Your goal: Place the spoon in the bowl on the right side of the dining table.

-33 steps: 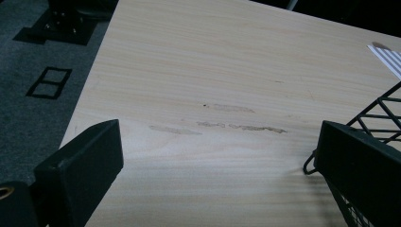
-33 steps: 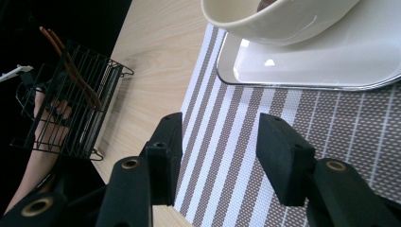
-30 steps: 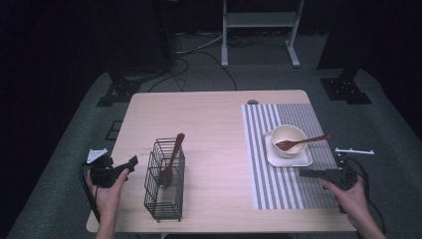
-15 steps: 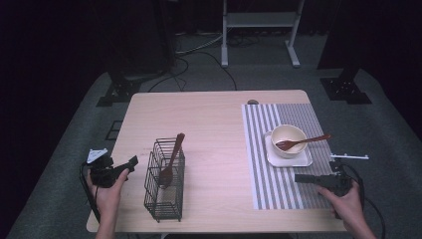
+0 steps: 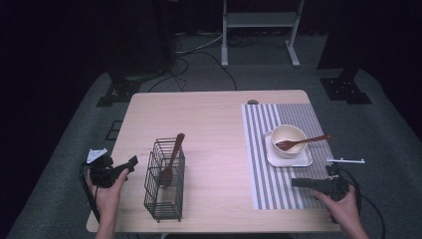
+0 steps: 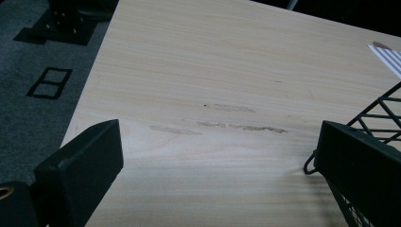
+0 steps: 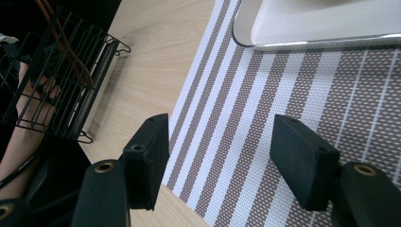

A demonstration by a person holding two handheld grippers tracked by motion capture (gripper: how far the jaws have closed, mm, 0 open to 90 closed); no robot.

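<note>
Presently the right gripper (image 5: pixel 298 182) – jaws just spreading, nothing between – hovers over the striped mat (image 5: pixel 259 149) near the bowl's spoon (image 5: pixel 303 143); approach underway (left gripper (image 5: pixel 130 163) spread, idle); next: reach the handle.

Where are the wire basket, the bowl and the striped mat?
wire basket (image 5: pixel 163 199), high view, front wall.
bowl (image 5: pixel 287 135), high view, near rim.
striped mat (image 7: pixel 246 118), right gripper view, bare stripes between the jaws.
</note>
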